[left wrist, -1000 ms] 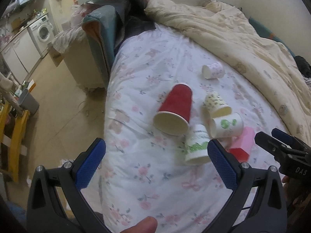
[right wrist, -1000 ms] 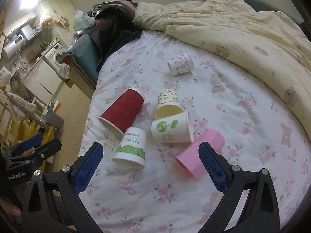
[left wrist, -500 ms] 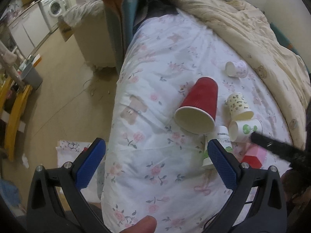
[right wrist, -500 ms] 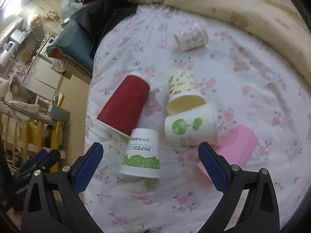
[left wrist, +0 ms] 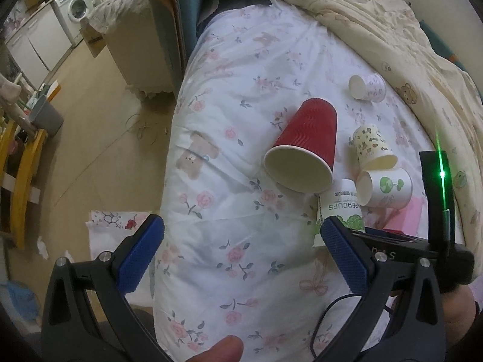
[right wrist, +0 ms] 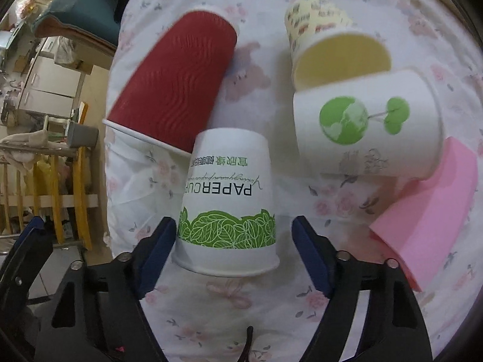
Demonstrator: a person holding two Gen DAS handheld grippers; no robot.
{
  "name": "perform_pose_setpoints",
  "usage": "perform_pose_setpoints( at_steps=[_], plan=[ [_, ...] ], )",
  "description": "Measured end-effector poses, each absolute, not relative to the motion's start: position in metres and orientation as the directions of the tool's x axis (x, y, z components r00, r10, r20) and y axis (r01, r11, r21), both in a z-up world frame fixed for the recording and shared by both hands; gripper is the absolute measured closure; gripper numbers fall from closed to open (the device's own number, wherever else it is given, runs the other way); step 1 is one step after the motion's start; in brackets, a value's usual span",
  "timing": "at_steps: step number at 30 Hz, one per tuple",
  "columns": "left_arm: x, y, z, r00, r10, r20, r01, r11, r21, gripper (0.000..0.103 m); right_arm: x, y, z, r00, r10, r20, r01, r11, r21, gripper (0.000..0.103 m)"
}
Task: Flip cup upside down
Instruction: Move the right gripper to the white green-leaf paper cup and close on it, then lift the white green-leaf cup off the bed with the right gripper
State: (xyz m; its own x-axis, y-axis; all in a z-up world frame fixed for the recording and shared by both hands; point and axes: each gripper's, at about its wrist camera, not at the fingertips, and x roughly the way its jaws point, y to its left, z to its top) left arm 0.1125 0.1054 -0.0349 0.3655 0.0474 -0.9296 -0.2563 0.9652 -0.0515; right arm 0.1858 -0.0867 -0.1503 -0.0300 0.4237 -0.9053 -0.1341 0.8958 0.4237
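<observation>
Several paper cups lie on a floral bed sheet [left wrist: 229, 199]. A white cup with green leaves [right wrist: 228, 205] rests with its rim toward me, between the open fingers of my right gripper [right wrist: 234, 241]; its left finger is close to the rim, the right one apart. It also shows in the left wrist view [left wrist: 339, 208]. A red ribbed cup [right wrist: 175, 87] [left wrist: 305, 147] lies on its side beside it. My left gripper [left wrist: 241, 247] is open and empty above the sheet's near part.
A white cup with a green tree [right wrist: 365, 126], a yellow patterned cup [right wrist: 326, 48] and a pink block [right wrist: 428, 217] lie to the right. A small pink-print cup [left wrist: 368, 86] lies farther back. A beige duvet [left wrist: 392, 30] is at the right; the bed edge and floor [left wrist: 90, 114] at the left.
My right gripper has moved down and forward, so the white leaf cup now sits between its fingers. My left gripper has shifted slightly; the cups have not moved.
</observation>
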Motion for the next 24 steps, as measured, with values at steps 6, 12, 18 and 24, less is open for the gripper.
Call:
perform_pose_setpoints(
  at_steps=[6, 12, 18, 24],
  plan=[
    [0.11, 0.101, -0.033, 0.377, 0.056, -0.924, -0.243, 0.969, -0.04, 0.0, 0.181, -0.093, -0.14, -0.012, 0.446, -0.895, -0.163, 0.882, 0.442, 0.038],
    [0.106, 0.094, -0.031, 0.391, 0.058, -0.919, -0.23, 0.972, -0.037, 0.0, 0.165, -0.109, -0.117, 0.01, 0.485, -0.874, -0.158, 0.864, 0.478, 0.038],
    [0.093, 0.082, -0.024, 0.411, 0.053, -0.91, -0.204, 0.978, -0.036, 0.0, 0.136, -0.137, -0.095, 0.042, 0.502, -0.864, -0.158, 0.857, 0.491, 0.038],
    [0.071, 0.068, -0.021, 0.415, 0.042, -0.909, -0.191, 0.981, -0.042, 0.0, 0.102, -0.166, -0.086, 0.067, 0.511, -0.857, -0.135, 0.855, 0.5, 0.038]
  ],
)
